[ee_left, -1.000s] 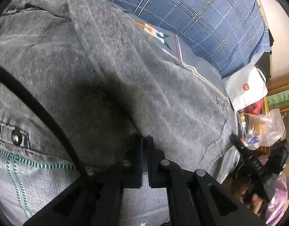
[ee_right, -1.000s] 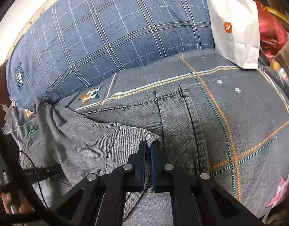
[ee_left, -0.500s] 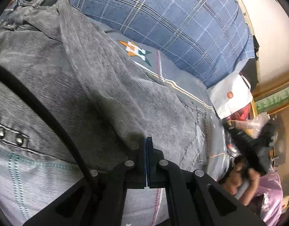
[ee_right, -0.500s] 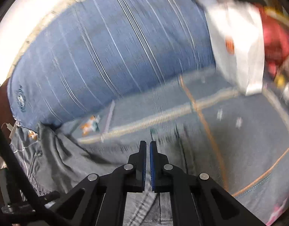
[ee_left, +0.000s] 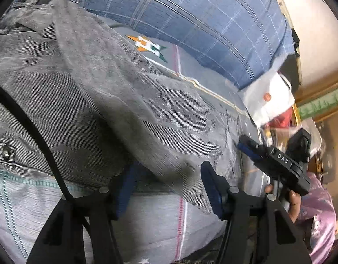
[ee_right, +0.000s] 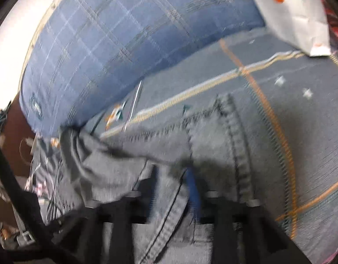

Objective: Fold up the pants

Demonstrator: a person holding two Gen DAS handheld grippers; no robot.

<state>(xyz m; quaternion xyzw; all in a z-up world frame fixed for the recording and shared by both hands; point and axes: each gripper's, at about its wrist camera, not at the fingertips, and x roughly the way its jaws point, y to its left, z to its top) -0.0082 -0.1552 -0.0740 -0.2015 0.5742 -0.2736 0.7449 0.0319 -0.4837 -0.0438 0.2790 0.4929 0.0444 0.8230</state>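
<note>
Left gripper (ee_left: 166, 183): fingers (ee_left: 212, 189) now spread wide apart, where half a second ago they were pressed together; a folded flap of the grey pants (ee_left: 98, 92) lies loosely between and over them, no grip on the cloth. The pants lie spread on the bed's grey patterned sheet (ee_left: 151, 217), folded leg on top, below the blue plaid pillow (ee_left: 212, 26). Right gripper (ee_left: 252, 148) shows at the right edge of the left wrist view, held in the person's hand (ee_left: 294, 200), its tip at the far edge of the pants. In the right wrist view the frame is motion-blurred; the fingers (ee_right: 192, 184), together a moment ago, now stand apart, with a hemmed edge of the pants (ee_right: 212, 145) draped across the gap; contact cannot be judged. Containers: a white paper bag (ee_right: 292, 11) with an orange logo stands on the bed beside the pillow, contents not visible; clear plastic bags (ee_left: 309, 132) lie past the bed edge, contents unclear.
</note>
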